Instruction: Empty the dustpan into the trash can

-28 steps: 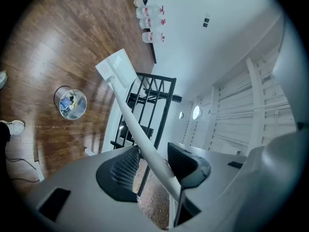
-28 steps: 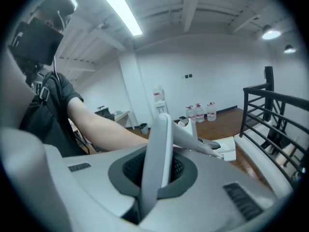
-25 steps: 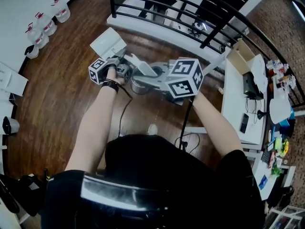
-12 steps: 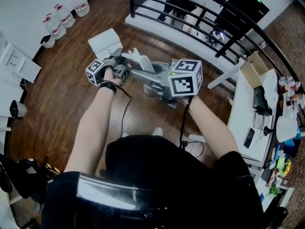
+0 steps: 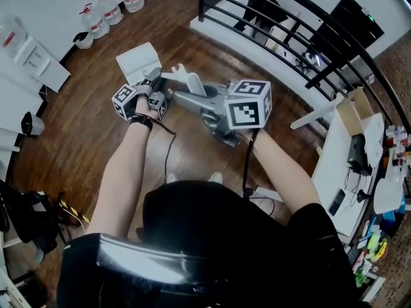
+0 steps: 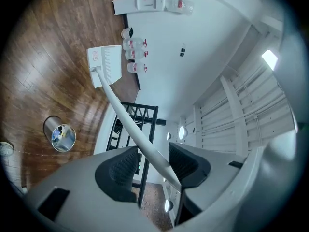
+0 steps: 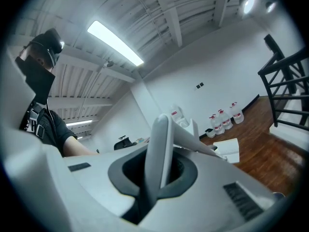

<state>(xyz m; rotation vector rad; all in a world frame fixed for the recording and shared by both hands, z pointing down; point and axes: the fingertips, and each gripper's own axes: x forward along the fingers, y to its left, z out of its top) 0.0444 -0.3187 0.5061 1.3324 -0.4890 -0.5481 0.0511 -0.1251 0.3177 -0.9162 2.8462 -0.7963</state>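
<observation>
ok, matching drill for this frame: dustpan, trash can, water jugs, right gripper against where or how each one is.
1 dustpan
2 trash can
3 water jugs
4 right gripper

A in a row by the white wall
B shut on a white grip
C standing on the wood floor
D at the far end of the long handle

Pairs: 1-D, 2-C, 3-A, 4-B
</observation>
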